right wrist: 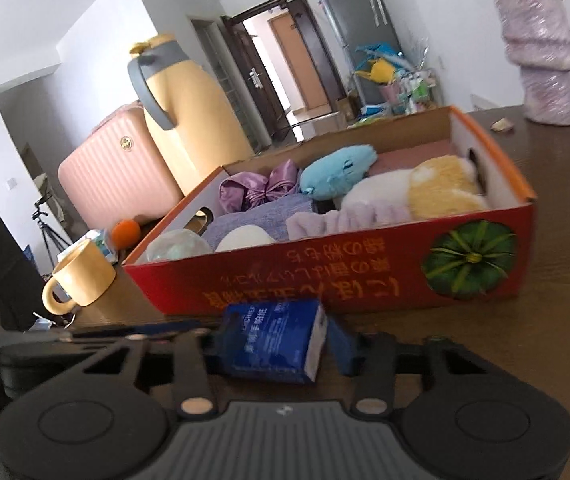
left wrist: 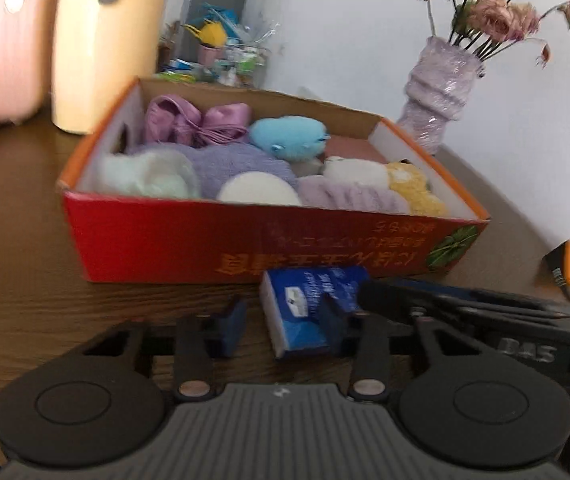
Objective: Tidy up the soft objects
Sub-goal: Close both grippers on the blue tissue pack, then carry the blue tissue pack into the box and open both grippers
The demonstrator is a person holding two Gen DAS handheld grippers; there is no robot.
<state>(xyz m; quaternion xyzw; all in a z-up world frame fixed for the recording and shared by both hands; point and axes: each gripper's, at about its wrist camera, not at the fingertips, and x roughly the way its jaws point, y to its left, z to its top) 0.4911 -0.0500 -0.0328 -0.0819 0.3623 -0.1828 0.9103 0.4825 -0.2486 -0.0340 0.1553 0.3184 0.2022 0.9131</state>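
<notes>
Here, your right gripper (right wrist: 281, 342) clamps the tissue pack (right wrist: 269, 344) before the box (right wrist: 365, 276); left gripper (left wrist: 285, 320) stands parted, empty. Next: lift it over the rim into 1 gap.

Blurred throughout by motion. Beyond the fingers, print on the box (left wrist: 157, 248) smeared, unreadable; toys (right wrist: 445, 188) inside half hidden behind its near wall. Between the fingers, pack (right wrist: 277, 344) lettering too soft to read. Vase (right wrist: 541, 60) top cut off at the upper edge
</notes>
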